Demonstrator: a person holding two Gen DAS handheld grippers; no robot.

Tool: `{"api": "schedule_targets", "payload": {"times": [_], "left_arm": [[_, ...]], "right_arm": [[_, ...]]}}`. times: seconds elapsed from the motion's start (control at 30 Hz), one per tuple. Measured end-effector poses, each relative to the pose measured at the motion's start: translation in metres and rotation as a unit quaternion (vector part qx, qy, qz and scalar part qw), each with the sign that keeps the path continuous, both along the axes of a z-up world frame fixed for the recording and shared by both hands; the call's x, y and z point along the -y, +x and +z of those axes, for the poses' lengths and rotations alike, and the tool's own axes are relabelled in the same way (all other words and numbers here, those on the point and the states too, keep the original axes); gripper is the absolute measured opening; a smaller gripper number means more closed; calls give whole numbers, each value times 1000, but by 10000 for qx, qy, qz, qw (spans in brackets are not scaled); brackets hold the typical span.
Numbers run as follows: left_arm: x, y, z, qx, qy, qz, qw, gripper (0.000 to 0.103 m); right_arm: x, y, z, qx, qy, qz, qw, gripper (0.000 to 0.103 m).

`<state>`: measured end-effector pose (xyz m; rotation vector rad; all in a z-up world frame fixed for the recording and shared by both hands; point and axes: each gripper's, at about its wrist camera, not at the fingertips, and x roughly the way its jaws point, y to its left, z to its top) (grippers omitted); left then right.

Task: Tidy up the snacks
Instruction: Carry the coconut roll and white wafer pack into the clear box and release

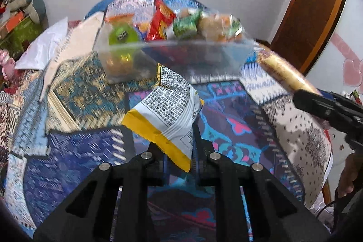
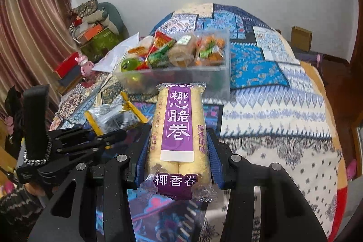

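My left gripper [image 1: 181, 151] is shut on a white printed snack bag [image 1: 168, 110] with yellow sealed edges, held off the bed; the right wrist view shows this gripper [image 2: 109, 135] and bag [image 2: 113, 117] at the left. A long coconut roll pack [image 2: 179, 128] with a purple label sits upright in my right gripper [image 2: 178, 130], whose blue pads press both of its sides. In the left wrist view the right gripper [image 1: 317, 103] and roll pack [image 1: 283, 69] are at the right. Just beyond both stands a clear plastic bin [image 1: 181, 60] [image 2: 181, 78] piled with several snacks.
The bin rests on a patchwork bedspread [image 2: 272, 106]. A white plastic bag [image 1: 45, 47] lies to its left. Boxes and clutter [image 2: 95, 35] stand by the curtain at the far left, a wooden door [image 1: 313, 3] at the right. A person's sleeve [image 2: 15, 208] is at the lower left.
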<state>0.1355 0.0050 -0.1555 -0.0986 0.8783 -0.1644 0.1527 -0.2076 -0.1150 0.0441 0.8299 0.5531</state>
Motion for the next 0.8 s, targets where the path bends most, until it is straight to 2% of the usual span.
{"api": "schedule_targets", "payload": {"times": [0.3,0.47,0.63,0.8], "left_arm": [[-21,22,45,547,63,208,9983,16],[-27,56,62,743,17,323,9967,16],[-29,97,60,784,128,402,9960,16],[-30,134,55,651,28,299,9974,16]], "right_arm": [[-12,26,21,360,141,-3,9993,43],[-20,46,36,665,117,-27,9977,43],[-30,73,40,822,93,-91,9965,43],[-43,104,34,822,-16,-188,9964,43]]}}
